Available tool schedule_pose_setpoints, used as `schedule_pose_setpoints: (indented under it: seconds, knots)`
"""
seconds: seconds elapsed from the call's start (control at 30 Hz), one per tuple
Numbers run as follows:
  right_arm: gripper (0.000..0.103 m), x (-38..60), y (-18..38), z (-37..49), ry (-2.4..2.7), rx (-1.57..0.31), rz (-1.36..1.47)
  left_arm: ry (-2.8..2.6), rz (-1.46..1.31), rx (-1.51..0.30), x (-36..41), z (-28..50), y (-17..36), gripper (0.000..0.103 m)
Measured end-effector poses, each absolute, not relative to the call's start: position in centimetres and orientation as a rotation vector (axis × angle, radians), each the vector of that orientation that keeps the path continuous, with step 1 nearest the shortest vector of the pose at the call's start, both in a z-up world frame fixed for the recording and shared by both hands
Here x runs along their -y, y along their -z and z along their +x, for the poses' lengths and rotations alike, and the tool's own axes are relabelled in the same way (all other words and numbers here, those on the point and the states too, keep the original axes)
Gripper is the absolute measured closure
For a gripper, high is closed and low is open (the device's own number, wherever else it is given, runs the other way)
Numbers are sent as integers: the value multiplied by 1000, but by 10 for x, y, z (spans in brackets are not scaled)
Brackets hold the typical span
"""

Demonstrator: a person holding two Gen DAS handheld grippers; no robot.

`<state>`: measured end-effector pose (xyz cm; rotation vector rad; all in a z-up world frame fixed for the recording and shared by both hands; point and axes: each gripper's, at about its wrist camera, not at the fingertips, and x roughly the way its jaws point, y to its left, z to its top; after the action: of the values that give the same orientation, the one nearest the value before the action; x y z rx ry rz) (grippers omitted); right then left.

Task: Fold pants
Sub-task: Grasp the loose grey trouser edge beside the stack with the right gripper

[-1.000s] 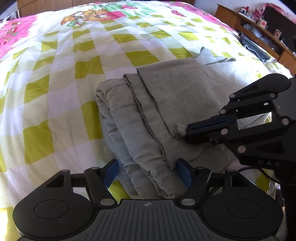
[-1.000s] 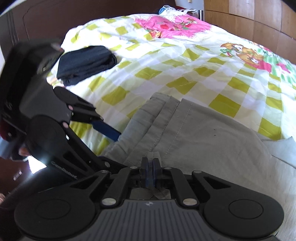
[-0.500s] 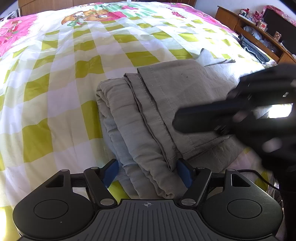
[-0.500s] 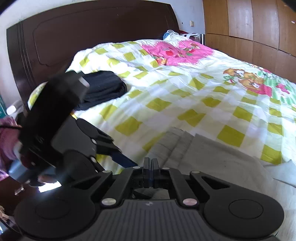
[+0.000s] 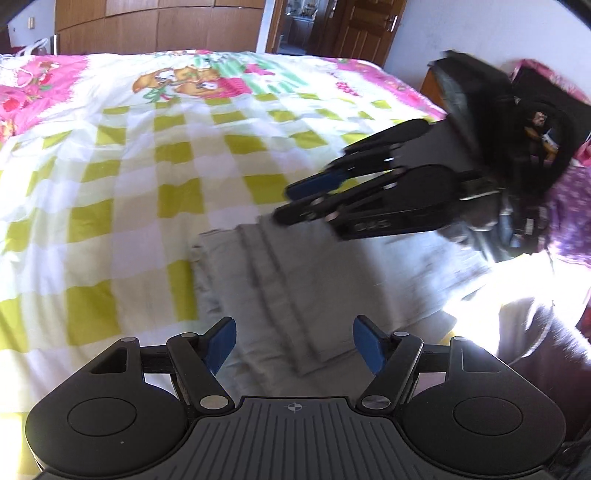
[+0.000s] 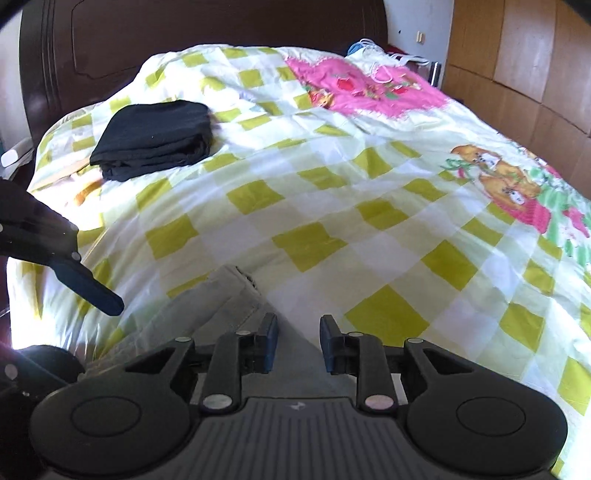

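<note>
The left gripper [image 5: 294,347] is wide open above the near end of the pants [image 5: 295,280] and holds nothing. The grey pants lie folded in a flat stack on the bed [image 5: 122,221]. The right gripper [image 6: 295,343] is opening, with nothing in it. Farther off sits a black folded pile [image 6: 155,140]. The folding looks about done

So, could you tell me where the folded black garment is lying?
In the right wrist view, the folded black garment lies upper left on the checked bedspread, near the dark headboard.
</note>
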<state>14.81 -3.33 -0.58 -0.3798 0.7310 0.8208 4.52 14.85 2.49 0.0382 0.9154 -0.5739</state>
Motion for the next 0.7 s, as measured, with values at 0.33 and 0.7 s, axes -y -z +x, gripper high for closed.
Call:
schedule_pose_setpoints:
  seconds: [0.33, 0.7]
  knots:
    - [85, 44, -7, 138, -920, -742, -371, 585, -18, -982, -127, 55, 4, 33]
    - [85, 52, -57, 120, -999, -651, -243, 547, -51, -893, -128, 60, -2, 31]
